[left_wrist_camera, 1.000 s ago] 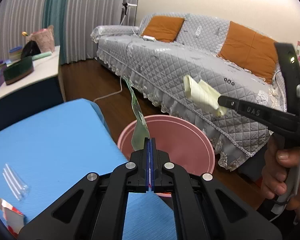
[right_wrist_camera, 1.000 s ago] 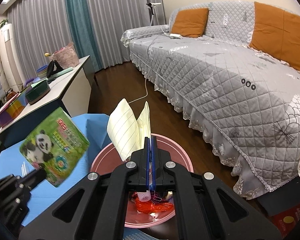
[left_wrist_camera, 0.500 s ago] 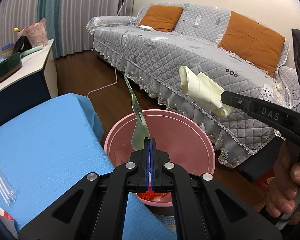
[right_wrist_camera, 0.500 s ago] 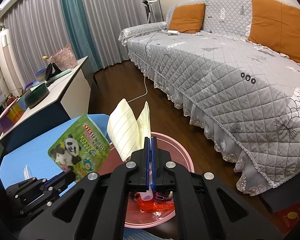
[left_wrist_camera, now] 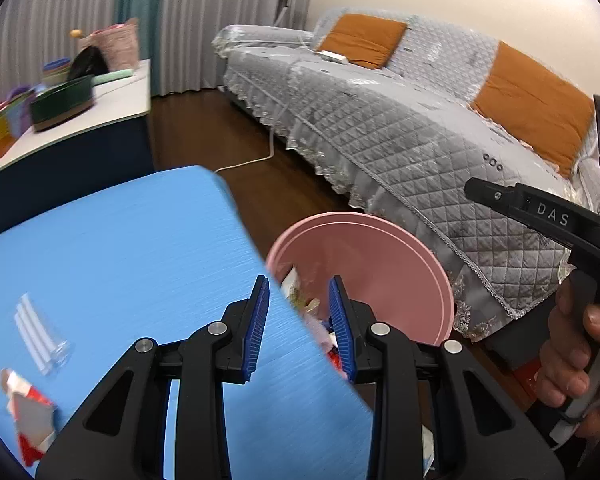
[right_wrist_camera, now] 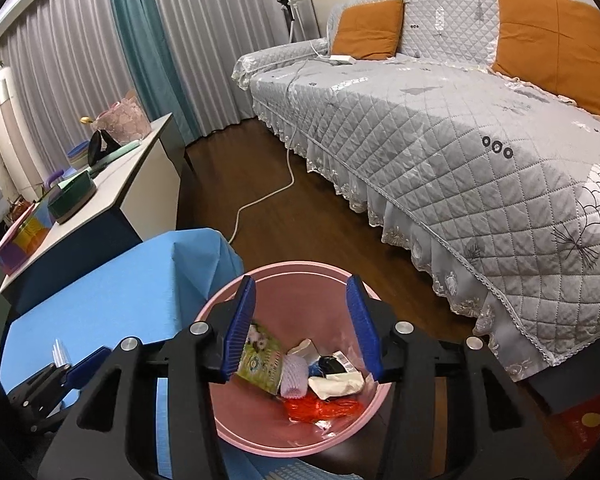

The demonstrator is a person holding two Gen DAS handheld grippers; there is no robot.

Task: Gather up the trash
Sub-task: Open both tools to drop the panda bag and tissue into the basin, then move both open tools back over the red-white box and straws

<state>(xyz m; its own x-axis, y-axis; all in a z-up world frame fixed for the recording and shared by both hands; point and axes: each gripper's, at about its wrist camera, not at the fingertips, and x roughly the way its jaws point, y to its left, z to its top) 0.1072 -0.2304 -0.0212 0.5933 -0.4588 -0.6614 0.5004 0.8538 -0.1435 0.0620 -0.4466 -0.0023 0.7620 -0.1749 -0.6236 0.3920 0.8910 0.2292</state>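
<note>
Pink round plastic bin (right_wrist_camera: 300,428) takes the drop; both grippers (left_wrist_camera: 299,320) (right_wrist_camera: 300,322) opening, empty; next, the table's leftover red-and-white wrapper (left_wrist_camera: 30,420).

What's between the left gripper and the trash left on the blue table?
Nothing visible. The left gripper has nothing between its opening jaws. The clear wrapper and red-white wrapper lie apart on the bare blue table, off to the gripper's left. The pink bin sits beyond the table edge, out of that path.
</note>
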